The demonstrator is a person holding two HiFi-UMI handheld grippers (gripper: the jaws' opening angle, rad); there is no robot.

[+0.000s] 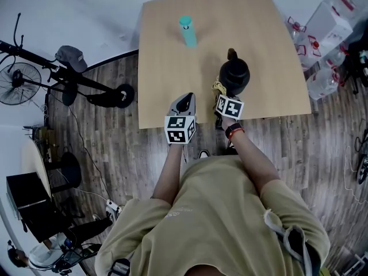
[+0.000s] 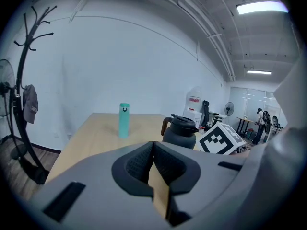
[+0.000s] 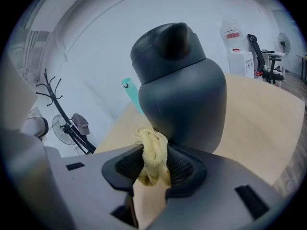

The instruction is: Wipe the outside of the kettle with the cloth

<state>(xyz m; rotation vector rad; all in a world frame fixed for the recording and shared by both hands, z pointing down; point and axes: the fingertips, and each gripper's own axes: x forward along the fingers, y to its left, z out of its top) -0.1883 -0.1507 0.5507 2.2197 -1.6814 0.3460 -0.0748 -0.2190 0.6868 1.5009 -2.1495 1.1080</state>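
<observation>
Wood-plank floor, white walls; tan square surface [image 1: 167,56] in the middle of the head view. Fan [image 1: 17,83] and a stand with a grey cap [image 1: 71,56] off to the left, clear water jugs [image 1: 322,80] off to the right.

Kettle [image 1: 234,73]: dark, lid on, upright on the right half of the surface, close to the near edge. Brown handle on its far side.

Bottle [image 1: 187,31]: teal, upright, toward the far edge, well apart from the kettle.

Right tool [image 3: 152,164]: jaws clamped on a yellow cloth [image 3: 152,152], which bunches up above the pads. Top fold of the cloth sits right up against the kettle's lower wall, on the near side. Kettle fills most of the right gripper view.

Left tool [image 2: 153,164]: jaws brought together, nothing between them. It is held over the near edge of the surface, left of the kettle and apart from it. Left gripper view shows the kettle ahead to the right and the bottle ahead to the left.
</observation>
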